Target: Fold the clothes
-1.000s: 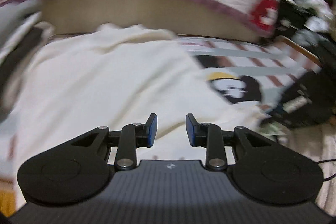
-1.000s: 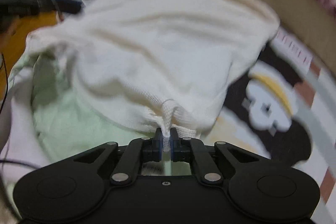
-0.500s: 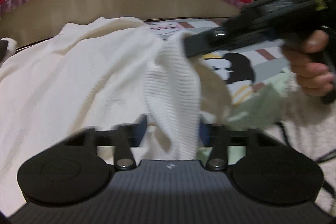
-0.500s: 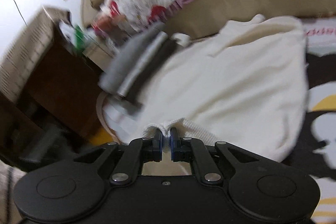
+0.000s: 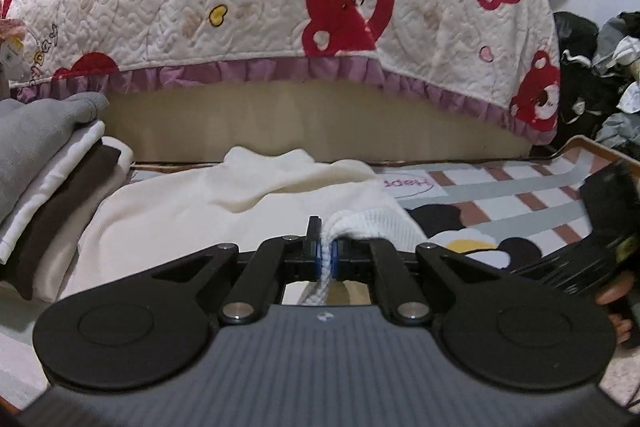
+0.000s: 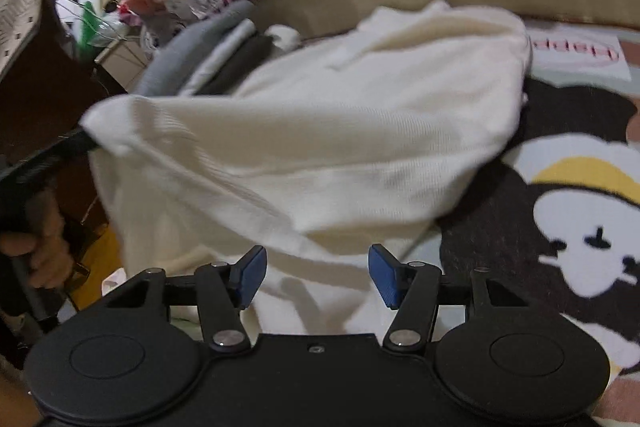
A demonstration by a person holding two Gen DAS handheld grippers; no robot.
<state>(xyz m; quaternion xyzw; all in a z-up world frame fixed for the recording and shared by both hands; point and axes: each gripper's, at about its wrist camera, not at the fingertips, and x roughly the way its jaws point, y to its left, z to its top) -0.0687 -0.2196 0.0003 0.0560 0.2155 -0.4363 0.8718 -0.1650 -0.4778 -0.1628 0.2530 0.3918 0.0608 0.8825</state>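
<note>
Cream rib-knit sweater point(image 5: 224, 211), matt; quilted cloth blanket point(image 5: 256, 3).

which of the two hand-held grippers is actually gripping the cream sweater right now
The left hand-held gripper: its jaws pinch a ribbed edge of the cream sweater. The right hand-held gripper is open, holding nothing.

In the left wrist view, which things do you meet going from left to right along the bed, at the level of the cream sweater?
Stack of folded clothes → cream sweater → cartoon blanket → right hand-held gripper.
</note>
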